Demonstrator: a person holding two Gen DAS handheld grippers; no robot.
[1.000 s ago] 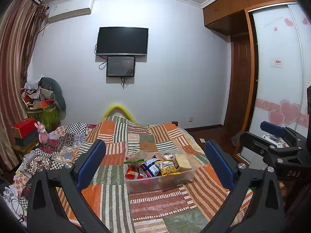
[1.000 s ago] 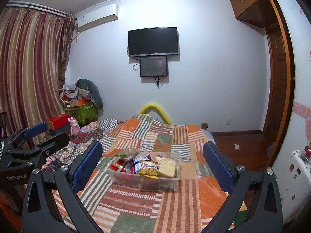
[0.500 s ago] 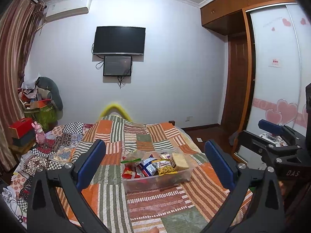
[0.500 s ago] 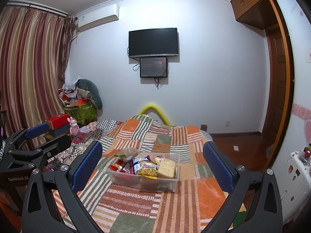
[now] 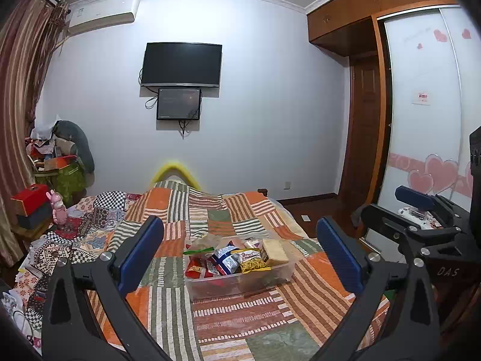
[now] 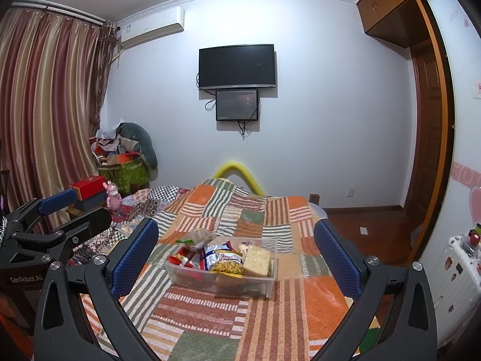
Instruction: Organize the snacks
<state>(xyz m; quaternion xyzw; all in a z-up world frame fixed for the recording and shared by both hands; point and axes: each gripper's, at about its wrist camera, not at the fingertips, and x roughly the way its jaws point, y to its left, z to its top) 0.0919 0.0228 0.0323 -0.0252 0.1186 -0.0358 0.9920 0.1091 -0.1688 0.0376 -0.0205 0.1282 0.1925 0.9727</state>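
"DAS" marks the right tongs (image 5: 418, 213); the left tongs (image 6: 72, 207) perhaps "GenRobot.AI".

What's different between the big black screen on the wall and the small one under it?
The big screen is much wider and looks blank; the small screen shows a faint glow. The big one sits higher, while the small one hangs just below with cables dangling from it. Both are dark, rectangular and mounted on the white wall.

We see an orange, green and white striped patchwork quilt (image 5: 240, 316), a clear bin (image 6: 222, 282) of red, blue and yellow snack packets (image 6: 225, 261), maroon-and-gold striped curtains (image 6: 45, 105), white walls (image 6: 315, 120).
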